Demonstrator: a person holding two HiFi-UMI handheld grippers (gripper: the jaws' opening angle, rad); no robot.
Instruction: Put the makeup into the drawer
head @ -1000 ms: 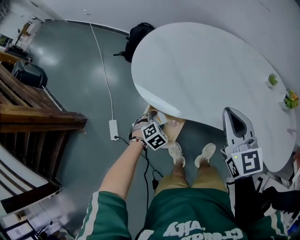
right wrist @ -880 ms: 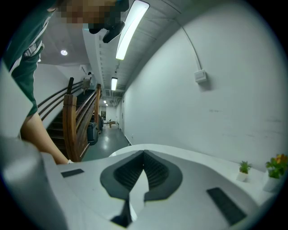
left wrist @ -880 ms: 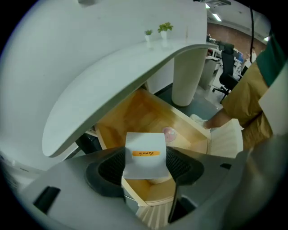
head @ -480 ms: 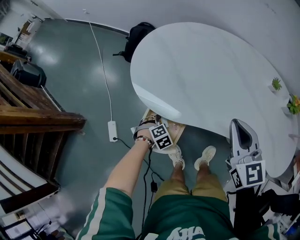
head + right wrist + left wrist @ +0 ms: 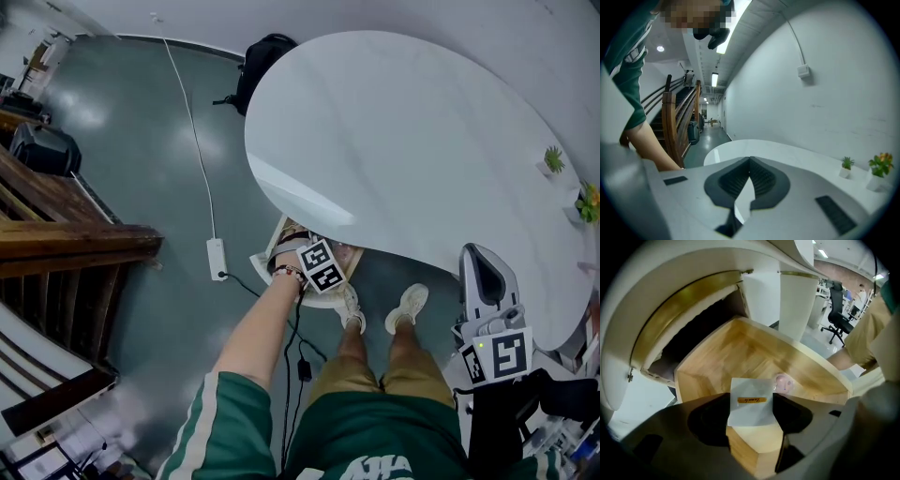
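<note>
Left gripper [image 5: 751, 409]: jaws clamped on the side edges of a white makeup packet [image 5: 748, 392]. The packet filled the gap between them, gold label facing the camera. It hung in the jaws and had not been put down.

Beyond the jaw tips lay the open wooden drawer [image 5: 740, 350], pulled out from under the counter [image 5: 394, 141]. The packet's upper part sat over the drawer floor, while its lower part overlapped the front wall nearest the jaws. Just past the right jaw tip, a small pink round item [image 5: 783, 383] rested on the drawer floor. I could not tell what it was.

Right gripper [image 5: 750, 160]: jaws closed tip to tip with nothing between them, idle. Ahead of them was only the counter top, with two small potted plants [image 5: 846, 164] far off to the right of the jaws.

My judgement: the carry looked nearly finished, and only the lowering and release remained.

Risks as I saw them:
- If I opened the jaws here, the packet might catch the front wall and tip out onto the floor, because it was not fully past the rim.
- The packet looked thin and light, so it could flutter or cling to one pad on release.
- Lowering too close to the right jaw side might knock the pink item.
- The counter edge overhung the drawer's far end, so reaching too deep risked a bump.
</note>
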